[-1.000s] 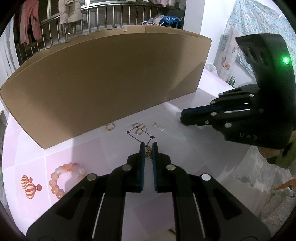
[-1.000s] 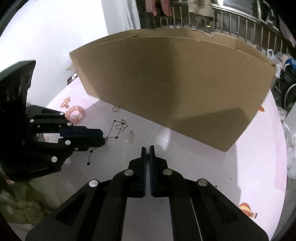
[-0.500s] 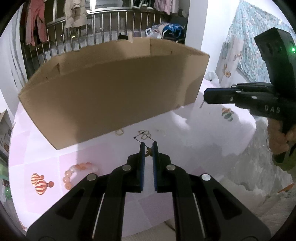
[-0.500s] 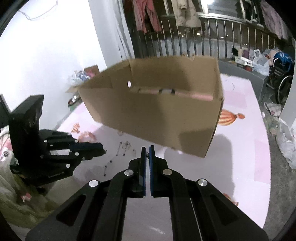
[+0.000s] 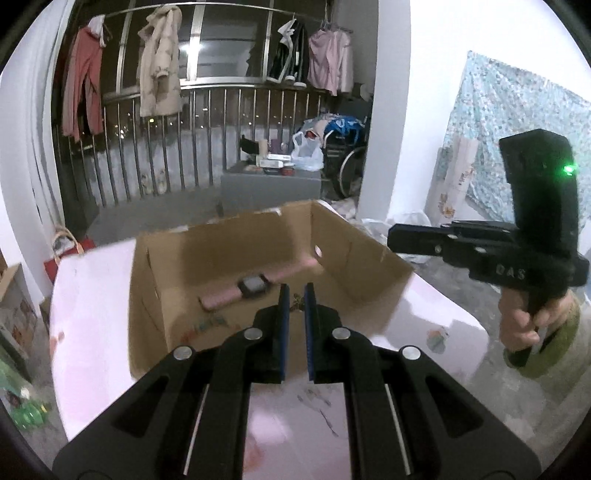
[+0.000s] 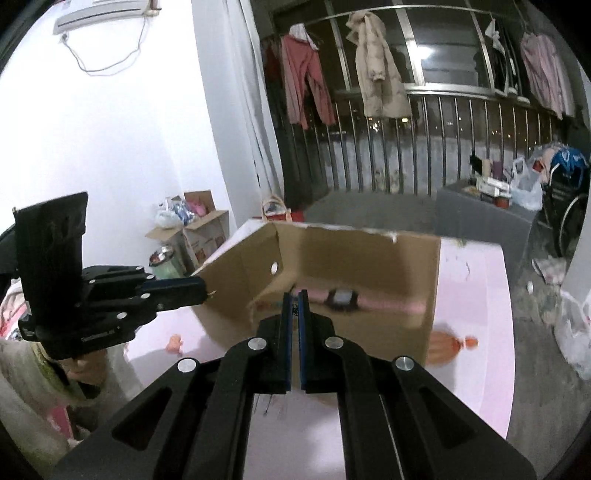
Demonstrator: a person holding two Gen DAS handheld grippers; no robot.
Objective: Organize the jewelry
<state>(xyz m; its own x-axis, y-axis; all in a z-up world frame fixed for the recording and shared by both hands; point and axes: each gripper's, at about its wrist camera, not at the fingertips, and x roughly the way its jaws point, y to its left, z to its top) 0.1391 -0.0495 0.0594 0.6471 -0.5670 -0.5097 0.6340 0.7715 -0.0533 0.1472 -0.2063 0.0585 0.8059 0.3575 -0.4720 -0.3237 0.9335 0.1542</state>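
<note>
Left gripper [image 5: 295, 295] jaws pinching necklace [image 5: 295, 300], above cardboard box [image 5: 343, 236], watch [image 5: 253, 286] inside

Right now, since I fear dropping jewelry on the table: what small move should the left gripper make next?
Probably carry the left gripper forward over the open cardboard box before releasing. Its jaws pinch a small gold piece, and the box, holding a pink watch, lies just ahead.

White walls [image 6: 110, 140] fill the left of the right view. Clothes [image 5: 159, 62] hang along a dark window over a metal railing [image 5: 184, 147] at top. An air conditioner [image 6: 99, 13] sits upper left.
</note>
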